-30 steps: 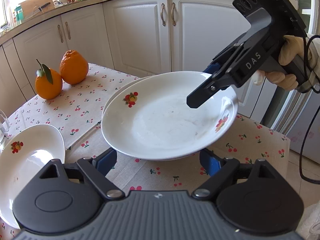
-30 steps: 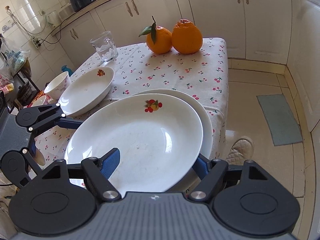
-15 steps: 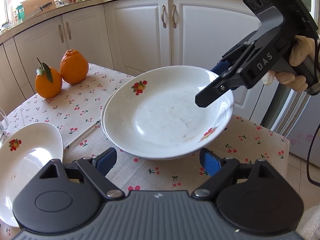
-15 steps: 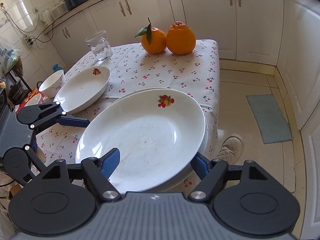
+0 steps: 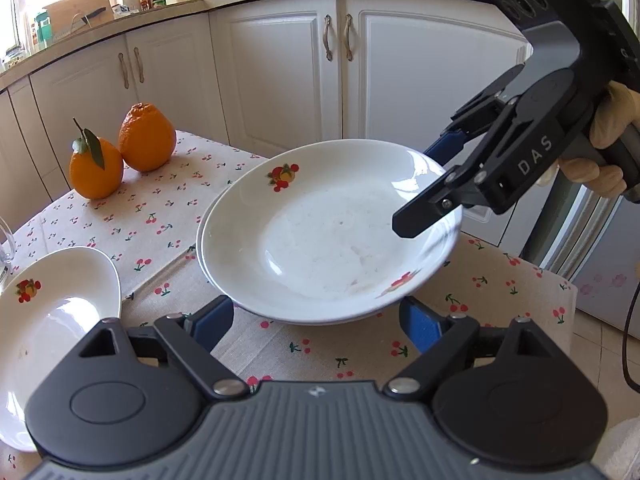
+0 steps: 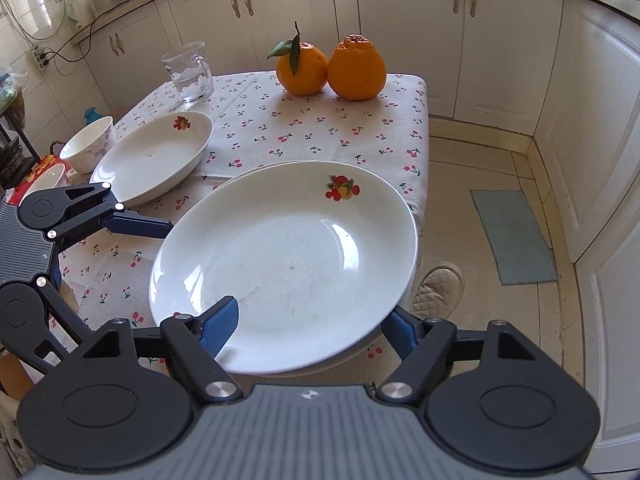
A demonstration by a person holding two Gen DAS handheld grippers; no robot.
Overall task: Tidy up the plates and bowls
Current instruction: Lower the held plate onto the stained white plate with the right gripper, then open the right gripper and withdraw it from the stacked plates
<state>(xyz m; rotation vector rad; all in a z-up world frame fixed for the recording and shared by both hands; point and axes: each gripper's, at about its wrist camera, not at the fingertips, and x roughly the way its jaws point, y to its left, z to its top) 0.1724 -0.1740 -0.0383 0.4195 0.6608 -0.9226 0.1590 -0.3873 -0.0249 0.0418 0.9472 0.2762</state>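
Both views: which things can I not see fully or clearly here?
- Lower plate: only a rim sliver shows in both views; the top plate covers it.
- Right gripper: one finger lies over the top plate's rim, the other under it, so contact is unclear.
- Side plate: cut by the left view's edge.
- Bowl: inside not visible, right view.
- Counter items, both views: too small.

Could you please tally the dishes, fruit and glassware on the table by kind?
Plates: 3 (top plate, plate under it, oval plate)
Bowls: 2 (white bowl, second bowl, partly hidden)
Oranges: 2
Glass mugs: 1
Total: 8
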